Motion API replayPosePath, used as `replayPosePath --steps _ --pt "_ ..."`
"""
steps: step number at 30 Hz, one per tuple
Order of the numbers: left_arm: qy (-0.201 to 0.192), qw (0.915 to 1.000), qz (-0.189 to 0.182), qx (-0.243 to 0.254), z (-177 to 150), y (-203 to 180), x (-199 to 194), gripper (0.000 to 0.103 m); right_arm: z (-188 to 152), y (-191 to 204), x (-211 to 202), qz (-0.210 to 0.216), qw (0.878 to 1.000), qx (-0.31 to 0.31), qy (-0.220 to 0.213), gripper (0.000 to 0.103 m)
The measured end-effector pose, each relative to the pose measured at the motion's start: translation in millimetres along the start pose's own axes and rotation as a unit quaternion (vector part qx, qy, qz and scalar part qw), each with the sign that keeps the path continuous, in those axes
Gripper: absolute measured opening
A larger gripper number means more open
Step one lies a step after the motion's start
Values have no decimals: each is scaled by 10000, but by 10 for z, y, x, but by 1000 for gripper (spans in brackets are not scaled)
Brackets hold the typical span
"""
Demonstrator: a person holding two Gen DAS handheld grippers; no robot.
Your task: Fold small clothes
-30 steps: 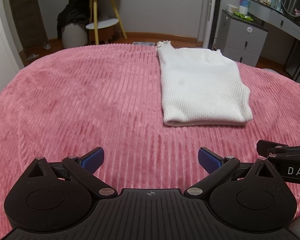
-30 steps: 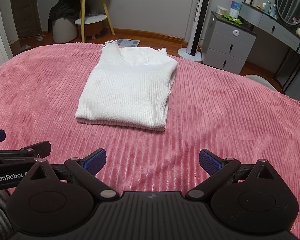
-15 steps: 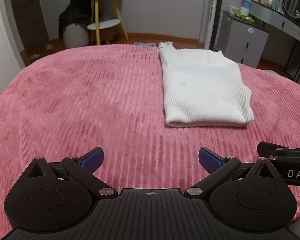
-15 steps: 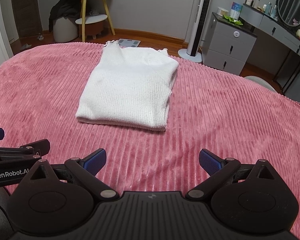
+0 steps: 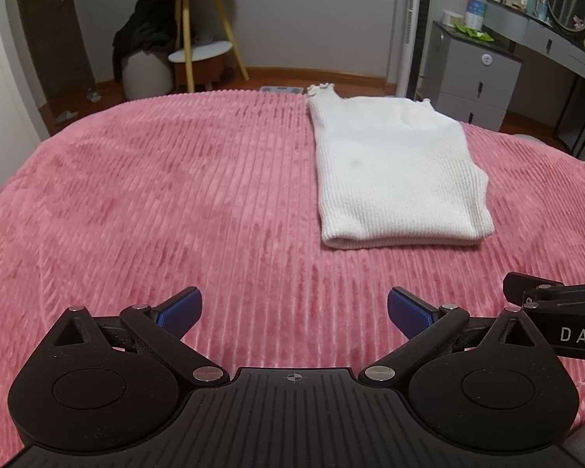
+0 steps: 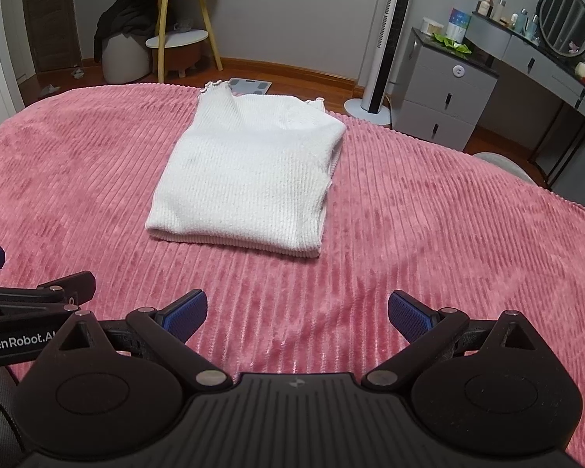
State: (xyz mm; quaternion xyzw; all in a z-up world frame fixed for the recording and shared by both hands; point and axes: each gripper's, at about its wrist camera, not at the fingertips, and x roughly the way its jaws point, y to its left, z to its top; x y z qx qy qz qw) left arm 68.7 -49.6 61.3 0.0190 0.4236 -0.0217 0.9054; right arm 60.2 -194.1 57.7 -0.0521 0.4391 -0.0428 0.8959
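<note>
A bedroom with grey walls and a wood floor. A bed covered by a pink ribbed blanket (image 5: 156, 202) fills most of both views. Beyond it stand a grey chest of drawers (image 6: 444, 101), a tall white tower fan (image 6: 386, 35), a yellow-legged side table (image 5: 199, 31), and a round mirror (image 6: 563, 19) on a grey dressing table. A white ribbed knit top (image 6: 249, 171) lies folded flat on the blanket toward the far edge of the bed. The left tool (image 5: 292, 308) and right tool (image 6: 297, 308) hover side by side over bare blanket near the top, each with blue-padded fingers spread wide, gripping and touching nothing.
</note>
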Motion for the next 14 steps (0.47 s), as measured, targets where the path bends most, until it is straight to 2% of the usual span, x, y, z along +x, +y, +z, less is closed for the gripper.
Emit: replayPosePath --steps 14 --pt "8 10000 -21 -14 2 4 -11 103 -1 7 -29 -55 10000 -34 -43 99"
